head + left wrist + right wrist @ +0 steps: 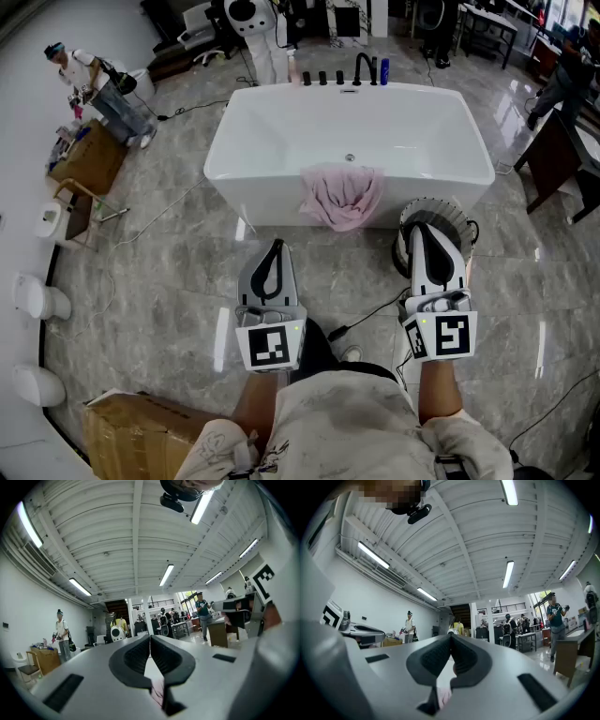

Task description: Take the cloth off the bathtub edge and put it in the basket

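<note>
A pink cloth [342, 195] hangs crumpled over the near edge of the white bathtub [244, 141] in the head view. A round grey basket [450, 214] stands on the floor just right of it, partly hidden behind my right gripper [418, 229]. My left gripper [276, 246] is held over the floor short of the tub, left of the cloth. Both grippers are shut with nothing between the jaws and touch nothing. In the left gripper view [150, 637] and the right gripper view [451, 636] the jaw tips meet and point level into the hall.
A black faucet [361, 68] and bottles stand on the tub's far rim. A cardboard box [141, 433] lies near my left side. A dark cable [361, 317] runs across the floor between the grippers. A wooden table [561, 159] is at right, a person [80, 67] far left.
</note>
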